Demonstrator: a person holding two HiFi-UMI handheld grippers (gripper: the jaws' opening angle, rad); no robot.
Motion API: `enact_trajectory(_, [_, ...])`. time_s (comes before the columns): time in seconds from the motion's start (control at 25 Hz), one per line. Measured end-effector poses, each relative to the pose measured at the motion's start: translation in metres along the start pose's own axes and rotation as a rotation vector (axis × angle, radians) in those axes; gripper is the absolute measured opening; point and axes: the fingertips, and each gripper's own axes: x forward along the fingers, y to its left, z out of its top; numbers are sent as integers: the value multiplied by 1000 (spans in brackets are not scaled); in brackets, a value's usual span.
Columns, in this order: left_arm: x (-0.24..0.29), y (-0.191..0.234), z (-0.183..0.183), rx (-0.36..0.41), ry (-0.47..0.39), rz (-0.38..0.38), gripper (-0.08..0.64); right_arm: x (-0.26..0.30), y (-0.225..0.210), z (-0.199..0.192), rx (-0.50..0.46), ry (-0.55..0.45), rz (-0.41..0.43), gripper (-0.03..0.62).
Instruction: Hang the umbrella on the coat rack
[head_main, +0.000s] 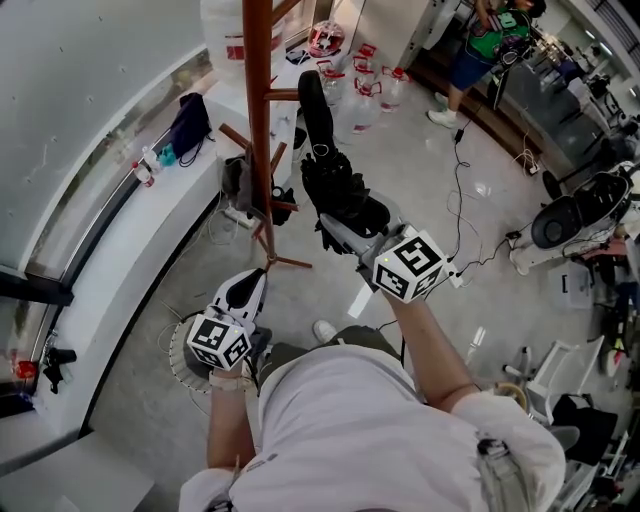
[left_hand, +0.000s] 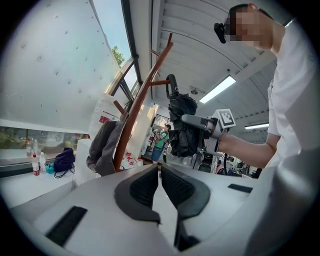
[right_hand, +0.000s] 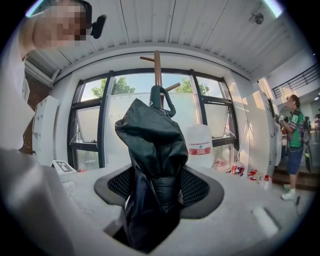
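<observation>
A black folded umbrella (head_main: 338, 185) stands upright, with my right gripper (head_main: 348, 228) shut on its lower part. Its curved handle (head_main: 310, 98) points up, close beside the red-brown pole of the coat rack (head_main: 258, 100). In the right gripper view the umbrella (right_hand: 152, 142) fills the jaws, and its hook (right_hand: 161, 95) sits just in front of the rack's pole (right_hand: 157, 62). My left gripper (head_main: 254, 282) hangs lower, near the rack's foot. Its jaws (left_hand: 160, 170) are shut with nothing between them. From there the coat rack (left_hand: 142, 100) leans across the view with the umbrella (left_hand: 182, 125) to its right.
A grey garment (left_hand: 102, 147) hangs on a lower peg of the rack. A dark bag (head_main: 190, 125) lies on the window ledge. Bottles (head_main: 365, 85) and cables lie on the floor behind. A person in a green shirt (head_main: 490, 40) stands at the back right. A water jug (right_hand: 200, 145) stands by the window.
</observation>
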Motion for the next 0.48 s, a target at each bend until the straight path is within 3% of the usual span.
enact_trajectory(0.48, [-7, 5, -5, -7, 0, 43, 3, 12, 3, -10, 2, -10, 9, 265])
